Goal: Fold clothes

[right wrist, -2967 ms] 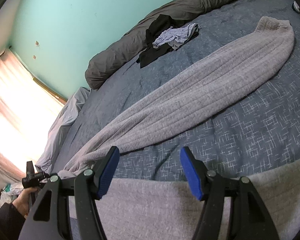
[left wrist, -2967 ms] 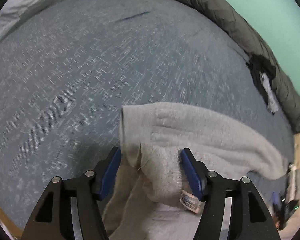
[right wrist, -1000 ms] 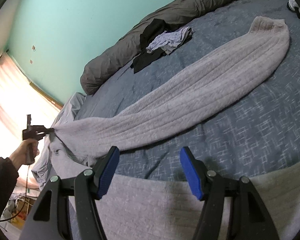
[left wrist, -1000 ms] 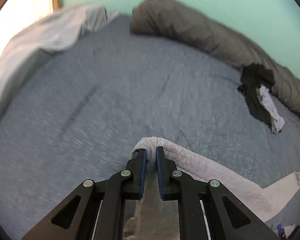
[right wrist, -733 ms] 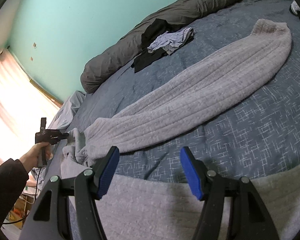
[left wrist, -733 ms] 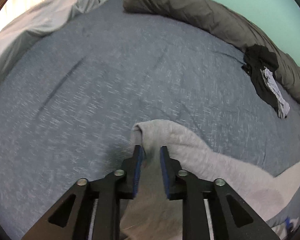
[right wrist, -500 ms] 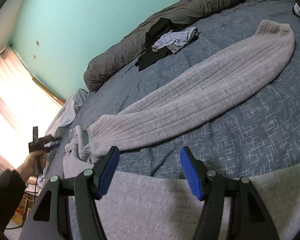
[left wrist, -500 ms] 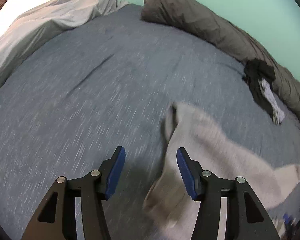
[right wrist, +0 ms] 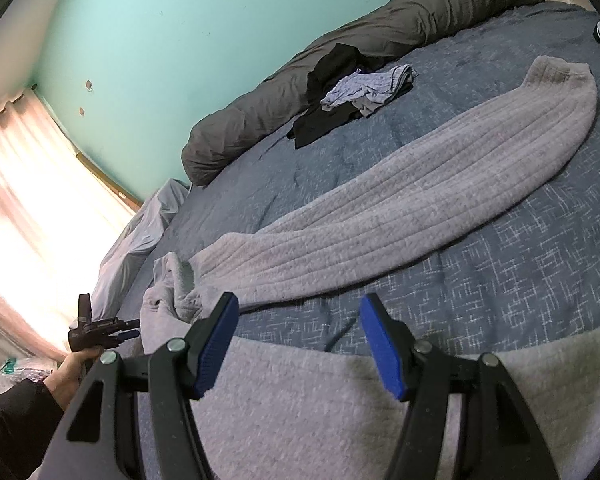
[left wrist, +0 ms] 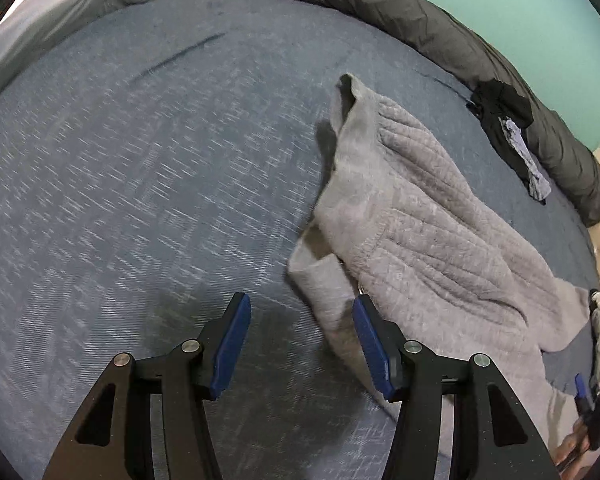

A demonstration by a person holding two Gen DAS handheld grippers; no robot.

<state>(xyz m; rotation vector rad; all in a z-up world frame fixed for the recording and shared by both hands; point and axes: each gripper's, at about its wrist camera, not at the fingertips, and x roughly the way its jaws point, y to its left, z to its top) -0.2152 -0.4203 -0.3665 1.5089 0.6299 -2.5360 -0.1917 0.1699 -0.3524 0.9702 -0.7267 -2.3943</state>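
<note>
One ribbed grey knit sweater point(right wrist: 420, 200), long sleeve centre frame, on crosshatched blue bedspread point(right wrist: 540, 280). Left gripper point(left wrist: 300, 336) and right gripper point(right wrist: 300, 344) fingers spread, empty.

Pretty plain bedroom: mint-green wall point(right wrist: 172, 40) behind a bed point(right wrist: 540, 248) with a blue patterned cover. Bright daylight pours through pale curtains point(right wrist: 24, 200) on the window side.
</note>
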